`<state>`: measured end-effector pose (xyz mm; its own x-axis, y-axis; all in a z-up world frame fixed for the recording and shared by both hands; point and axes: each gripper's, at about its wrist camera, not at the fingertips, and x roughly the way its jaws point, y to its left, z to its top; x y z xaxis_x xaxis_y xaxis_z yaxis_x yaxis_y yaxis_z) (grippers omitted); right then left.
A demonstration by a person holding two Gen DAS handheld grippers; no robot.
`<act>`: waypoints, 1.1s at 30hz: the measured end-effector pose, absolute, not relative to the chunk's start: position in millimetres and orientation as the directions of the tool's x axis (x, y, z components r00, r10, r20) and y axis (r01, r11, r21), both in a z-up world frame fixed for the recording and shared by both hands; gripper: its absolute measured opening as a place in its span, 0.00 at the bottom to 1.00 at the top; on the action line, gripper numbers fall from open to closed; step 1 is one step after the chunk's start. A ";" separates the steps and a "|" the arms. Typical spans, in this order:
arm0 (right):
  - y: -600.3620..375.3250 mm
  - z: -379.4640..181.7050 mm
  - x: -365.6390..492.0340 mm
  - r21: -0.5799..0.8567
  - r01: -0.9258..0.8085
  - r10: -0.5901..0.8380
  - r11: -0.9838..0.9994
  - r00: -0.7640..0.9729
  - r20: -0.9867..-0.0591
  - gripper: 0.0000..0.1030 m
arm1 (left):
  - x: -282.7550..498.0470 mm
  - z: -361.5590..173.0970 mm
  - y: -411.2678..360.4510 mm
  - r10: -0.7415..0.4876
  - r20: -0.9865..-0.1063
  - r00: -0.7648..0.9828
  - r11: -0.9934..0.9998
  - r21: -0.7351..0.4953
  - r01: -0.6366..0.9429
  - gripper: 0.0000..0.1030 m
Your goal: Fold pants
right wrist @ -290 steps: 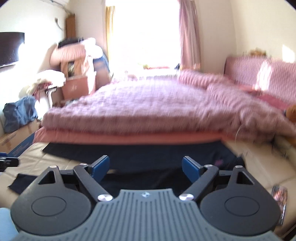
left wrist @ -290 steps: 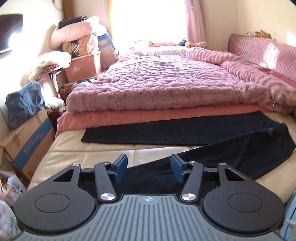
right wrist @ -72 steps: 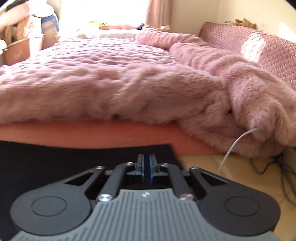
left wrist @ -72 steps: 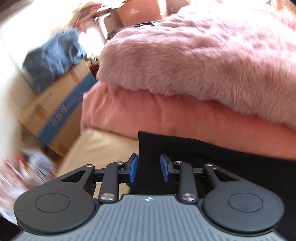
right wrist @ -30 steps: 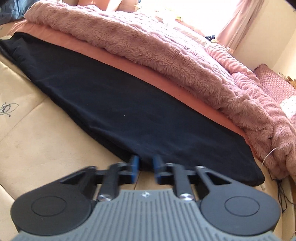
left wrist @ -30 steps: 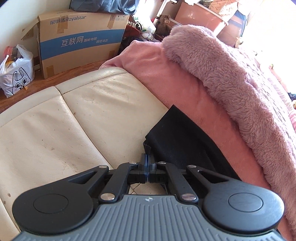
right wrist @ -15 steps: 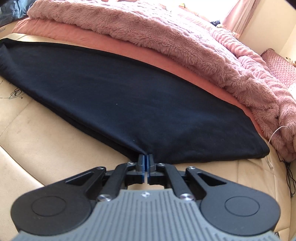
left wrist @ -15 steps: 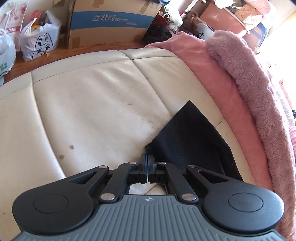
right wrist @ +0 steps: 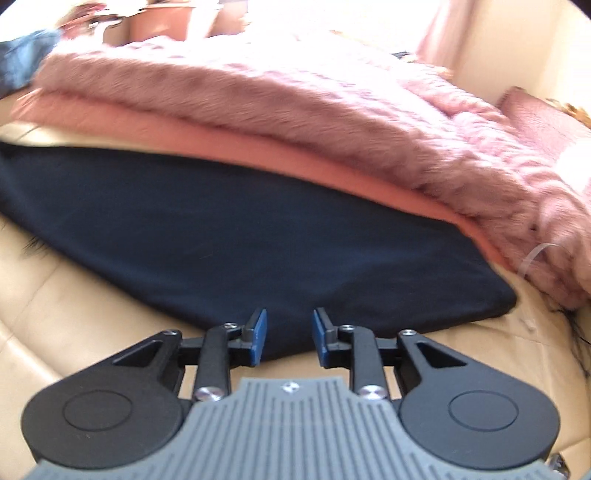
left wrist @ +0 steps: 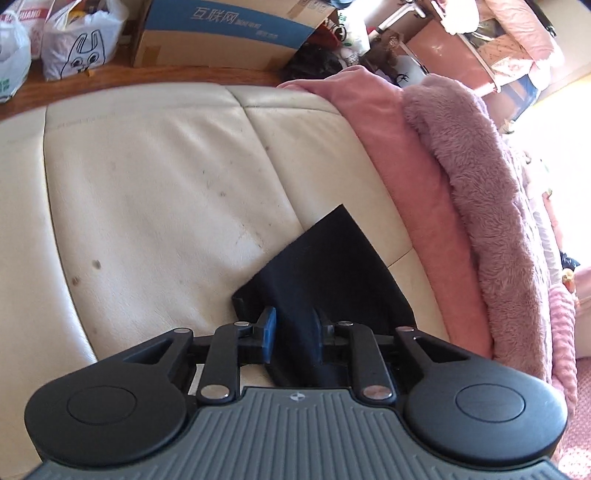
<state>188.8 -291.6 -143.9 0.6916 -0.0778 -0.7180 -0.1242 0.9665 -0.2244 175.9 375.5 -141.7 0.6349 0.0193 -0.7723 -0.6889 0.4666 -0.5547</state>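
Black pants (right wrist: pixel 221 236) lie flat, folded lengthwise, on a cream leather surface (right wrist: pixel 55 295) beside the pink bedding. In the left wrist view only the leg-cuff end (left wrist: pixel 325 266) shows. My left gripper (left wrist: pixel 293 334) is open, with a fold of the cuff fabric loose between its blue pads. My right gripper (right wrist: pixel 286 334) is open, its pads at the near edge of the waist end, gripping nothing.
A salmon sheet (left wrist: pixel 406 177) and a fluffy mauve blanket (right wrist: pixel 295 110) run along the pants' far side. A cardboard box (left wrist: pixel 221 33) and plastic bags (left wrist: pixel 74 44) stand on the wooden floor beyond the cushion. A white cable (right wrist: pixel 535 254) lies at the right.
Both grippers were shut on the pants' edges half a second ago and have now opened, letting the fabric go. The pants lie flatter, a little closer to me.
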 end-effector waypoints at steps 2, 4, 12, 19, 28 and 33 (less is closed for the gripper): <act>-308.1 -145.4 204.8 -0.210 -0.066 -0.106 0.976 0.693 -0.713 0.20 | 177.3 -146.2 373.2 0.039 -0.783 0.621 0.456 -0.539 -0.708 0.21; -322.2 -149.6 222.5 -0.176 -0.024 -0.112 0.984 0.682 -0.722 0.20 | 174.9 -147.5 370.5 0.056 -0.785 0.617 0.452 -0.531 -0.717 0.14; -333.9 -174.9 260.0 -0.171 0.006 -0.135 0.985 0.637 -0.759 0.20 | 164.5 -120.0 362.3 0.134 -0.766 0.628 0.518 -0.486 -0.704 0.00; -334.2 -180.2 262.8 -0.186 -0.003 -0.142 0.982 0.635 -0.760 0.20 | 180.4 -143.0 363.8 0.129 -0.832 0.539 0.576 -0.380 -0.724 0.00; -335.1 -173.6 264.3 -0.197 -0.014 -0.144 0.980 0.636 -0.758 0.20 | 183.5 -122.5 353.1 0.198 -0.866 0.459 0.664 -0.226 -0.713 0.28; -360.6 -159.5 246.5 -0.095 0.090 -0.131 0.991 0.685 -0.717 0.20 | 152.3 -138.5 360.6 0.010 -0.763 0.646 0.404 -0.588 -0.701 0.51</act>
<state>246.5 -360.6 -159.5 0.6846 -0.1310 -0.7171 0.0899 0.9914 -0.0953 152.3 360.6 -138.5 0.6462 0.0097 -0.7631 -0.7006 0.4042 -0.5881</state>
